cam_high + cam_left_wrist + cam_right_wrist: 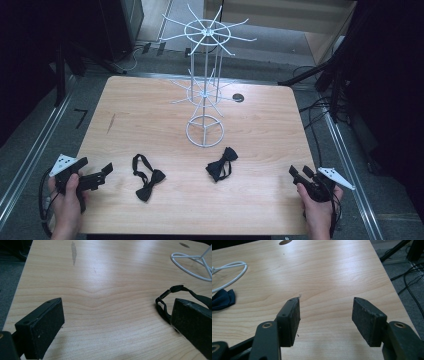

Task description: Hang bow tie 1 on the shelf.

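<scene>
High view: 2 black cloth bow ties lie on the light wooden desk (260, 125). The left black bow tie (146, 181) with its looped strap is near the front edge, just to the right of the left gripper (106, 170). The right black bow tie (222, 164) lies nearer the middle, well apart from the right gripper (299, 173). Between and behind the 2 ties stands a tall white wire rack (205, 75) with a round ring foot and thin arms that stick out at 2 levels. Nothing hangs on the arms. A small dark round hole (238, 97) sits in the desk behind the rack.

The left gripper rests low by the front left corner, held in a hand (67, 197). In the left gripper view its jaws are wide apart and grasp nothing. The strap of the left bow tie (166, 302) lies just beside the right-hand jaw, and I cannot tell if they touch.

In the right gripper view the jaws are released too, with bare wood between them. The right bow tie (222, 299) peeks in at the far left edge.
</scene>
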Available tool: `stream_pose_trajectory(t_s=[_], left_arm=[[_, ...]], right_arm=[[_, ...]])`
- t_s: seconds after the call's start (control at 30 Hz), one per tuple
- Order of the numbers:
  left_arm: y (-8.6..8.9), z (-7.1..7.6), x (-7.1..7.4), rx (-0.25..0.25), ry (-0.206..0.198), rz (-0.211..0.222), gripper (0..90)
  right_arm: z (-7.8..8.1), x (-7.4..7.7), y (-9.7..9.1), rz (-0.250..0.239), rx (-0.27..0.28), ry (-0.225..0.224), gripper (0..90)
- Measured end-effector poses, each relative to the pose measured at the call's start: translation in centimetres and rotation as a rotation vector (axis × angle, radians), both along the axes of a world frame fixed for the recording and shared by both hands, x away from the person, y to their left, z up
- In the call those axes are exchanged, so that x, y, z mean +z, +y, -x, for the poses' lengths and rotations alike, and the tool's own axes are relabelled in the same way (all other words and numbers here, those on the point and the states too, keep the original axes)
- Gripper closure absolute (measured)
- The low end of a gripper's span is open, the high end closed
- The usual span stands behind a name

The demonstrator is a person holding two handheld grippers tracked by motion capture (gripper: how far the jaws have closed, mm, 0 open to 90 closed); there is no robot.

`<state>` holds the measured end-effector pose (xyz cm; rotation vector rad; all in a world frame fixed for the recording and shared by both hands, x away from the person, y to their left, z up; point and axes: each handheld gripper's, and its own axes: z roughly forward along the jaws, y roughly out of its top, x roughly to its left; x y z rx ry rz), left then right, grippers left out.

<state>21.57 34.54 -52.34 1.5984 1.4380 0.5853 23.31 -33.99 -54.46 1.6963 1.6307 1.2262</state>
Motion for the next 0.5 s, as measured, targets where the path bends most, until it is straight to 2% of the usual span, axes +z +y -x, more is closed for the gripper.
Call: stream_pose_trajectory(t_s=[0.17,0.37,0.5], left_arm=[[-0.1,0.0,0.0,-0.005,-0.002,-0.004,0.0],[-0.1,0.0,0.0,-0.010,-0.001,-0.003,0.0],[-0.1,0.0,0.0,-0.014,0.005,-0.009,0.0]], right_arm=[[0.1,0.5,1.3,0.021,0.047,-0.020,42.5],[0.2,1.3,3.6,0.040,0.113,-0.068,43.9],[0.0,1.4,5.1,0.056,0.158,-0.073,44.2]])
